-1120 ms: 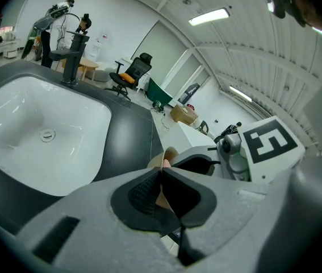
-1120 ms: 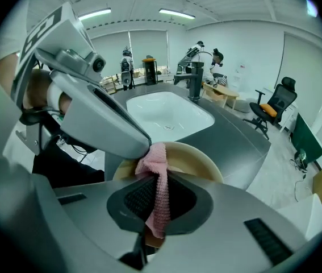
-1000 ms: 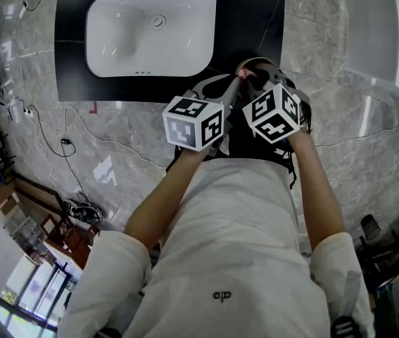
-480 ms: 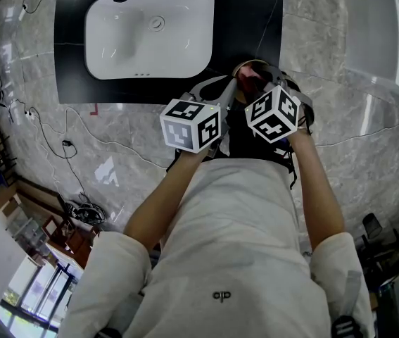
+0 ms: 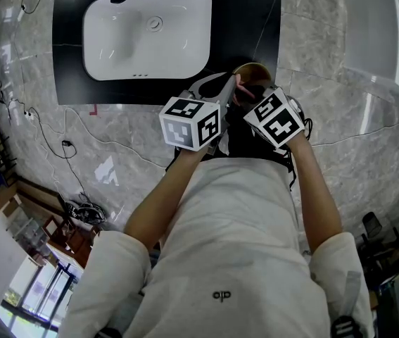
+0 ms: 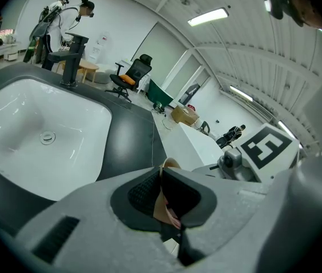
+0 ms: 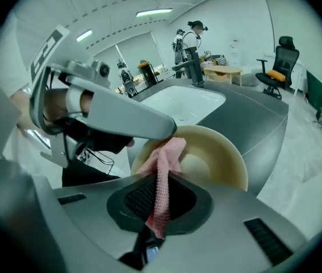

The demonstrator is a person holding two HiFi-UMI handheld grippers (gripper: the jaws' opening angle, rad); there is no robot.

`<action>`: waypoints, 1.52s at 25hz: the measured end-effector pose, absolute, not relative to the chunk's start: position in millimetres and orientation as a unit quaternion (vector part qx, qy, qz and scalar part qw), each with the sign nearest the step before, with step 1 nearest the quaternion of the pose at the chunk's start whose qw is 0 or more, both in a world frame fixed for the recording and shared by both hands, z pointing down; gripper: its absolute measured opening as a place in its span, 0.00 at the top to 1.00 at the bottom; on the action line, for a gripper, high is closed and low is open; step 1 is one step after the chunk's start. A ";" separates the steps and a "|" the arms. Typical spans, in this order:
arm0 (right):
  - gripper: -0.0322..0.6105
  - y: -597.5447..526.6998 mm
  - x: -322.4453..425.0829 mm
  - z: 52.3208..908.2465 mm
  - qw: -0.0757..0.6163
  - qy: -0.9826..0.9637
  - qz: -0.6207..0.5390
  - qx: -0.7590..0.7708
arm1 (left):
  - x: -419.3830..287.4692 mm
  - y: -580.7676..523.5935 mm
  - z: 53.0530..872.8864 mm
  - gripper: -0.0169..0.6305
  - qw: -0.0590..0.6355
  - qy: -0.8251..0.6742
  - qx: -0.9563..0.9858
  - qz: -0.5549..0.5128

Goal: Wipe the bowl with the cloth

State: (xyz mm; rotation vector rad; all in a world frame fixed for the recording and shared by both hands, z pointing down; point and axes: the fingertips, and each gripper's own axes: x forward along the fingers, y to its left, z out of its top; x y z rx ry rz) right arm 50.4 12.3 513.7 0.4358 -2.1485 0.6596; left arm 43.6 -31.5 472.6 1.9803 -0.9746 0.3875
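Note:
A cream bowl (image 5: 254, 70) is held up over the black counter's near edge, in front of my body. My left gripper (image 5: 231, 86) is shut on the bowl's rim (image 6: 168, 165); the cream edge shows between its pads. In the right gripper view the bowl (image 7: 212, 155) opens towards the camera. My right gripper (image 7: 159, 201) is shut on a pink cloth (image 7: 165, 169), whose free end lies on the bowl's inner wall near the rim. The left gripper's long finger (image 7: 124, 117) crosses above the bowl there. In the head view the right gripper (image 5: 247, 96) is partly hidden behind its marker cube (image 5: 279, 120).
A white sink (image 5: 146, 28) is set in the black counter (image 5: 245, 20), with a black faucet (image 6: 70, 50) at its far side. Cables (image 5: 65, 143) lie on the marble floor at left. A white fixture (image 5: 393, 34) stands at right. People stand far off in the room.
The right gripper has rolled and shifted a little towards me and down, dragging the cloth across the bowl's inside. The left gripper and the bowl have stayed almost in place.

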 end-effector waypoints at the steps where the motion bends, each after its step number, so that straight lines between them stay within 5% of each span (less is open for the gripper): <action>1: 0.93 14.5 49.5 511.4 0.404 -0.856 0.275 0.170 | 43.4 -31.9 473.0 0.94 0.436 -0.392 0.795 0.156; 10: 0.93 22.6 62.6 486.7 0.349 -0.863 0.336 0.144 | 38.3 -35.1 483.1 0.94 0.452 -0.398 0.782 0.161; 23: 0.93 -44.3 135.1 431.1 0.170 -0.853 0.375 0.321 | 14.7 -58.8 497.3 0.94 0.483 -0.429 0.749 0.146; 34: 0.93 -48.2 136.8 426.9 0.164 -0.855 0.367 0.327 | 13.7 -55.8 509.0 0.94 0.470 -0.437 0.745 0.182; 38: 0.93 -47.2 133.9 427.0 0.164 -0.856 0.366 0.324 | 12.1 -55.9 510.5 0.81 0.472 -0.436 0.744 0.181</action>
